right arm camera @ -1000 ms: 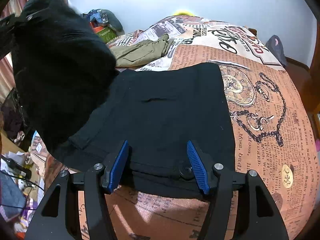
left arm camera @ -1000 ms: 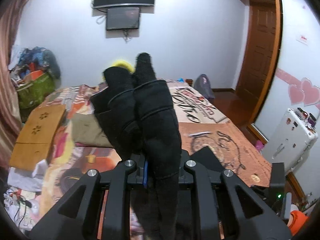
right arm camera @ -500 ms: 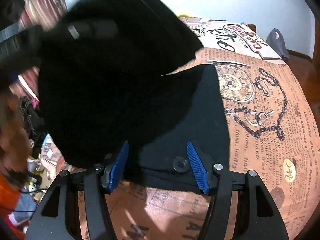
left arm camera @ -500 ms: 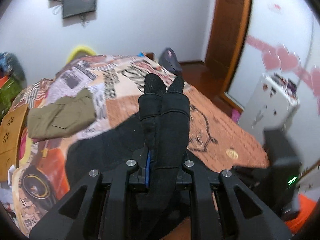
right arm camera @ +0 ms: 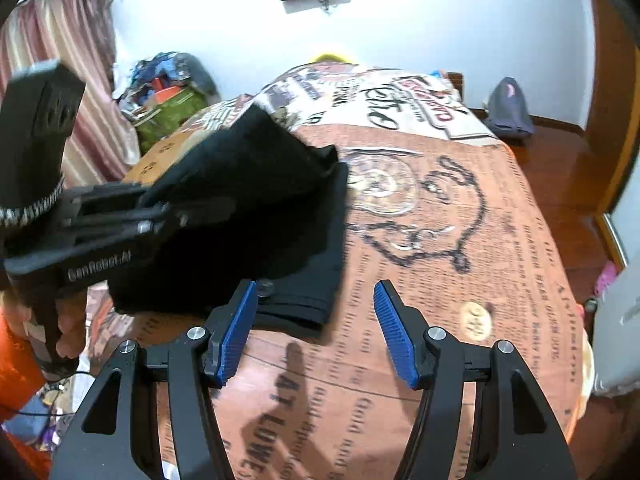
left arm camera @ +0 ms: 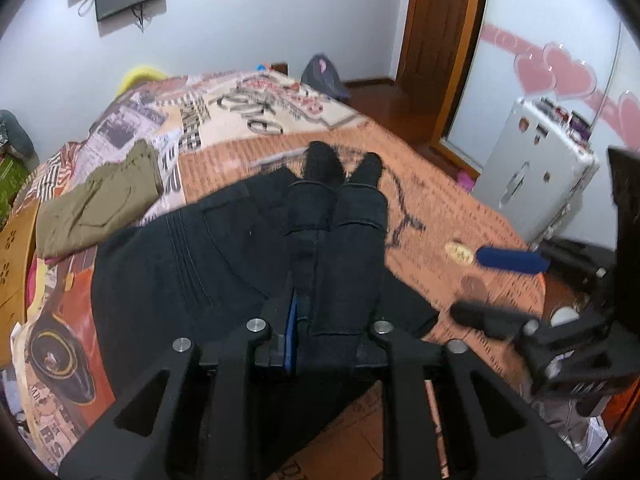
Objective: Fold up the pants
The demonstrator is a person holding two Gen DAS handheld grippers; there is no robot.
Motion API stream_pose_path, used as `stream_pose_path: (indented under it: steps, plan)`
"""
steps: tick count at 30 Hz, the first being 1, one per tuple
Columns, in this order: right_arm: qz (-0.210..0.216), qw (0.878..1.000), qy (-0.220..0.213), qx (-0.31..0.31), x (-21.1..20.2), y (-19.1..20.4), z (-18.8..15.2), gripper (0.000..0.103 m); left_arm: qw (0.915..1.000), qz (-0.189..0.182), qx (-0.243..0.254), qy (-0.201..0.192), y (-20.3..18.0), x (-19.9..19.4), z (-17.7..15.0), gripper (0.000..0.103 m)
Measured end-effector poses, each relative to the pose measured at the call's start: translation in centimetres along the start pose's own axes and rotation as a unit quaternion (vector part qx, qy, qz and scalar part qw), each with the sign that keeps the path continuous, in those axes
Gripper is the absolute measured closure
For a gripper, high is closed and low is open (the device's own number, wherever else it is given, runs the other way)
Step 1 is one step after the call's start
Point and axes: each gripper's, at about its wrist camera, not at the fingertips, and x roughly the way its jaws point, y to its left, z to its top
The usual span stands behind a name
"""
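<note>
- The left gripper (left arm camera: 334, 320) is clamped on a bunched end of the black pants (left arm camera: 168, 264). The fabric fills the gap between its fingers and stands out past them as two dark lobes.
- One second ago this gripper held the fabric up, with the wall behind it. It now points down over the pants on the bed (left arm camera: 460, 208). Judgement: the fold-over is nearly complete, and release is the next step.
- The right gripper (right arm camera: 316, 334) is open and holds nothing. Its blue pads (right arm camera: 236, 340) stand apart over the printed bedcover, just right of the waistband edge.
- One second ago these pads framed the waistband. They now sit right of it, so this gripper no longer pins the cloth.
- In the right view, the left gripper (right arm camera: 160, 216) carries the fold above the flat layer, which lies on the near left part of the bed (right arm camera: 480, 280).
- Farther back, olive trousers (left arm camera: 100, 204) lie apart from the pants.
</note>
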Motion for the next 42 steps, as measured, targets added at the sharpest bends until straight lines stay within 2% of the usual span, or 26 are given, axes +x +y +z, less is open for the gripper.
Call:
stream_pose_path:
  steps: [1, 2, 3, 4, 5, 7, 13, 15, 17, 20, 22, 26, 30, 33, 37, 42]
  plan:
    - [-0.002, 1.000, 0.000, 0.006, -0.3, -0.2, -0.2, 0.045, 1.0000, -0.003, -0.002, 0.007, -0.1, 0.2, -0.1, 0.074]
    - [-0.003, 1.000, 0.000, 0.011, -0.4, -0.4, -0.3, 0.045, 0.9999, -0.010, -0.005, 0.012, -0.3, 0.2, -0.2, 0.061]
    - [-0.003, 1.000, 0.001, 0.016, -0.4, -0.6, -0.4, 0.045, 0.9997, -0.018, -0.009, 0.013, -0.4, 0.1, -0.3, 0.043]
    - [-0.001, 1.000, 0.001, 0.022, -0.5, -0.8, -0.5, 0.045, 0.9996, -0.025, -0.009, 0.009, -0.5, -0.1, -0.4, 0.037]
    - [-0.001, 1.000, 0.001, 0.026, -0.6, -0.9, -0.6, 0.045, 0.9995, -0.030, -0.007, 0.003, -0.8, -0.4, -0.5, 0.033]
    - [-0.003, 1.000, 0.002, 0.029, -0.8, -1.0, -0.9, 0.045, 0.9995, -0.030, 0.001, -0.006, -1.1, -1.1, -0.5, 0.033]
    - [0.000, 0.999, 0.002, 0.037, -1.5, -0.8, -1.4, 0.045, 0.9996, -0.001, -0.011, -0.024, 0.6, -3.9, -0.2, 0.028]
    - [0.003, 0.999, 0.004, 0.034, -1.6, -0.4, -1.5, 0.045, 0.9990, 0.020, -0.021, -0.033, 2.4, -4.9, -0.5, 0.018]
    - [0.009, 0.999, 0.007, 0.031, -1.5, 0.1, -1.6, 0.045, 0.9975, 0.051, -0.035, -0.035, 4.9, -5.4, -1.2, 0.016]
    - [0.022, 0.999, 0.018, 0.026, -0.8, 1.3, -1.9, 0.045, 0.9943, 0.083, -0.067, -0.006, 8.9, -4.9, -3.0, 0.016]
    - [0.029, 0.999, 0.026, 0.024, -0.1, 1.9, -2.1, 0.045, 0.9918, 0.082, -0.094, 0.027, 11.6, -4.2, -4.7, 0.016]
    - [0.038, 0.998, 0.054, 0.007, 2.1, 3.6, -2.4, 0.045, 0.9880, 0.075, -0.128, 0.041, 14.0, -3.5, -7.9, 0.016]
    - [0.014, 0.998, 0.055, -0.008, 4.0, 4.2, -1.6, 0.048, 0.9894, 0.066, -0.125, 0.035, 13.9, -3.2, -8.7, 0.016]
    - [0.019, 0.998, 0.066, -0.003, 5.0, 3.3, -0.5, 0.048, 0.9901, 0.049, -0.128, 0.033, 13.6, -2.7, -8.5, 0.016]
    - [-0.014, 0.997, 0.072, -0.027, 6.0, 1.6, 0.7, 0.050, 0.9910, 0.004, -0.131, 0.028, 11.6, -2.4, -7.9, 0.016]
    - [-0.055, 0.995, 0.077, -0.012, 7.6, -1.6, 2.2, 0.049, 0.9917, -0.022, -0.125, 0.020, 8.6, -1.1, -6.6, 0.017]
